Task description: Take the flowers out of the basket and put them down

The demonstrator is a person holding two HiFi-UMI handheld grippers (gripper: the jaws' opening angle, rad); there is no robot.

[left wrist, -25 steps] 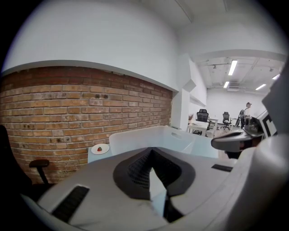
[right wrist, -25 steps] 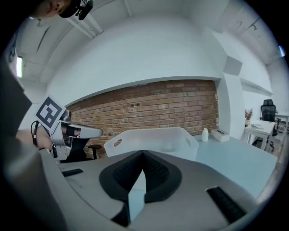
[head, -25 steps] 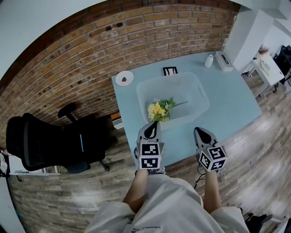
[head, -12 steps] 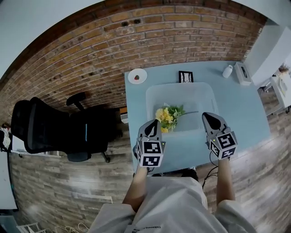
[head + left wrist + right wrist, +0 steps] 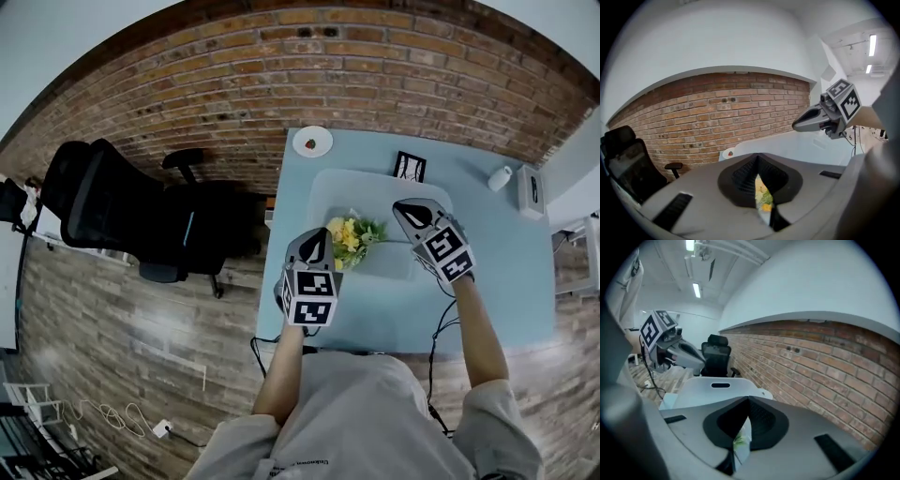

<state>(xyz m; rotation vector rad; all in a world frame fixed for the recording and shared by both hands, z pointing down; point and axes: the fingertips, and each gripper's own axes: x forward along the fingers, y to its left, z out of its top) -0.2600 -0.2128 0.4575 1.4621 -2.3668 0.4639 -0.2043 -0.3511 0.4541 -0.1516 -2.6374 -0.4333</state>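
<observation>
Against the brick wall (image 5: 281, 56) stands the pale blue counter (image 5: 497, 267), with wood flooring (image 5: 122, 356) around it and a black office chair (image 5: 103, 202) off its left end. On the counter, a translucent basket (image 5: 375, 176) takes up the middle.

Both of the person's bare arms reach forward from the near edge. The left forearm (image 5: 284, 380) runs straight ahead and ends at the basket's near left edge. The right forearm (image 5: 476, 323) stretches further, carrying its tool over the basket's right half.

The left gripper (image 5: 317, 246) points forward at that near left edge, its jaws meeting at the tips with nothing clamped. The right gripper (image 5: 412, 214) hangs over the basket interior, angled toward the left, its jaws likewise closed tip to tip and empty.

The flowers (image 5: 352, 236), yellow blooms with green leaves, lie inside the basket toward its near left side. They are just beyond the left gripper's tip and a little left of the right gripper. In each gripper view they show only through the slit beneath the closed jaws.

Behind the basket stands a small black-framed card (image 5: 409, 167). A white plate (image 5: 312, 142) with something red on it sits at the far left corner, and a white bottle (image 5: 500, 178) and a pale box (image 5: 531, 190) lie near the far right.
</observation>
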